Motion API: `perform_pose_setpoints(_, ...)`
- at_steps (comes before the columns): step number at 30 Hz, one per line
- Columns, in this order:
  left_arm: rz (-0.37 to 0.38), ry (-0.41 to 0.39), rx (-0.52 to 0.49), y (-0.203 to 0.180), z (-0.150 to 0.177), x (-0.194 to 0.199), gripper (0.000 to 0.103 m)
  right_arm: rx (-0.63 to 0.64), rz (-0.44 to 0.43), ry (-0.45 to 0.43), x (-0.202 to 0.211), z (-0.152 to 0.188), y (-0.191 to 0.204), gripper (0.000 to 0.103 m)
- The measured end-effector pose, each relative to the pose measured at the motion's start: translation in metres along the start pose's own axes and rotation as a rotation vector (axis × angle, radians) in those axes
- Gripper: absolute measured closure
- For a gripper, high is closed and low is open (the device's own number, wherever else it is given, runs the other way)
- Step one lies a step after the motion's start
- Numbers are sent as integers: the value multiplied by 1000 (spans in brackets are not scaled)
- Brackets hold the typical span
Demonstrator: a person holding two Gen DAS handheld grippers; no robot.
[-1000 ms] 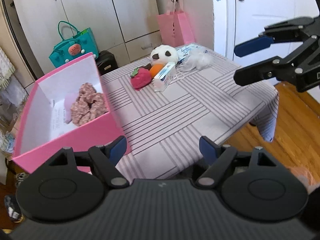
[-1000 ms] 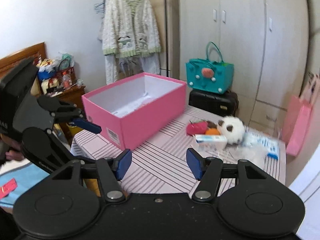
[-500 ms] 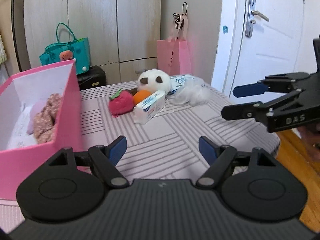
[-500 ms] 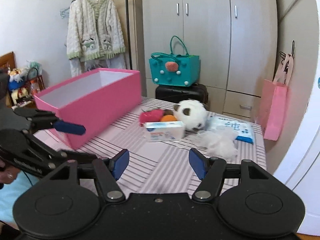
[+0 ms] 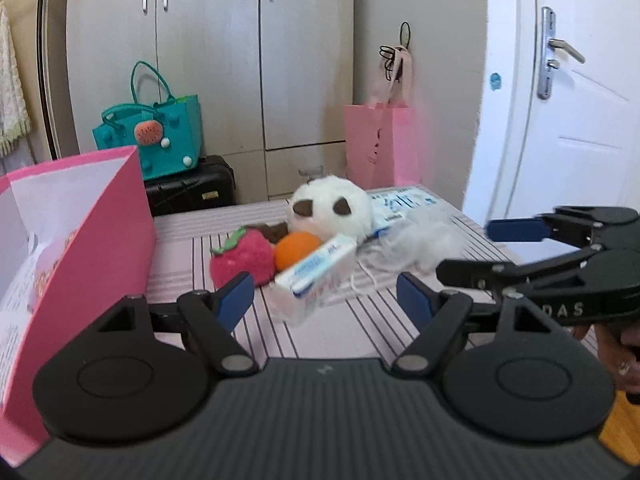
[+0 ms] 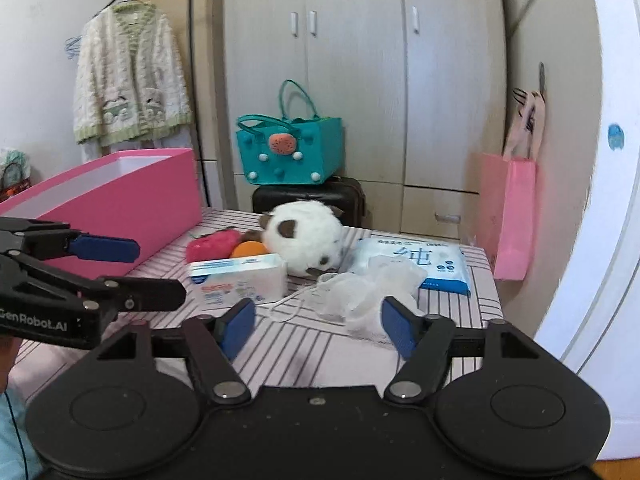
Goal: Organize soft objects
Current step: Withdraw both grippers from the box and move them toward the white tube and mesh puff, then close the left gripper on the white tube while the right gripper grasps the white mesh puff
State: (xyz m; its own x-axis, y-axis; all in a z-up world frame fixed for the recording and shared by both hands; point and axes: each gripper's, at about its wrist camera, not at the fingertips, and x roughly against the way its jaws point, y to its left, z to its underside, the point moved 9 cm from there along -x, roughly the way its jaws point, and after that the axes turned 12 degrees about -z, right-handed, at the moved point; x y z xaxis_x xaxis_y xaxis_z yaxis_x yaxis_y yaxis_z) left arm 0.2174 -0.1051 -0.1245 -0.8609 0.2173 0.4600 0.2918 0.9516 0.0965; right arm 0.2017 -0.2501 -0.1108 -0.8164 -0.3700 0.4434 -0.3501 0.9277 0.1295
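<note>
Both tools empty: right gripper [image 6: 318, 326] jaws spreading wider, left gripper [image 5: 326, 298] held spread. The white mesh puff [image 6: 362, 290] lies straight ahead of the right one (nearer hand), tissue pack [image 5: 318, 274] ahead of the left, long side across. Only the left view peeks inside the pink box [image 5: 86, 256]

- The left gripper [image 5: 326, 300] is hovering over the near part of the striped table [image 5: 384, 324], its jaws standing wide apart with nothing between the pads.
- The right gripper [image 6: 318, 326] is hovering over the same table's near edge, its jaws opening, nothing gripped.
- A hand [image 5: 622, 354] is gripping the right gripper's handle, off the table's right side.
</note>
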Motion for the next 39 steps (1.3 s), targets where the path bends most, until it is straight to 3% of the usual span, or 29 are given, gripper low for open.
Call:
perform_pose_setpoints(5,-42,18,-5,0,-7,-23,23,5,26,4,-12,-4,-13,13)
perform_pose_setpoints(11,-60,25,17,1,-10,-46,7,-40,47,19,-32,-4,-30,12)
perform_pose_setpoints(19,-59,-14,-22,-4,-10,-61,7,-170,6,86,-60,5,-50,13)
perform_pose_setpoints(21,-78,-23,-31,-4,-10,-60,15,-174,14,100,-64,8,-52,14)
perform_pose_setpoints(23,-92,-27,-57,-4,-9,-59,31,-157,22,99,-63,8,-51,23)
perform_pose_setpoints(25,-73,-14,-69,-5,-6,-59,42,-139,11,94,-60,8,-46,44)
perform_pose_setpoints(26,-60,-3,-71,-7,-4,-59,48,-132,10,89,-59,8,-45,48)
perform_pose_setpoints(28,-35,16,-83,-11,2,-61,55,-116,13,89,-56,10,-41,58)
perform_pose_setpoints(31,-63,-6,-129,-15,5,-59,61,-91,36,92,-50,14,-37,68)
perform_pose_setpoints(34,-73,-23,-146,-16,6,-53,78,-96,59,90,-40,17,-35,71)
perform_pose_setpoints(39,-36,-8,-113,-17,8,-41,84,-101,94,105,-27,23,-31,71)
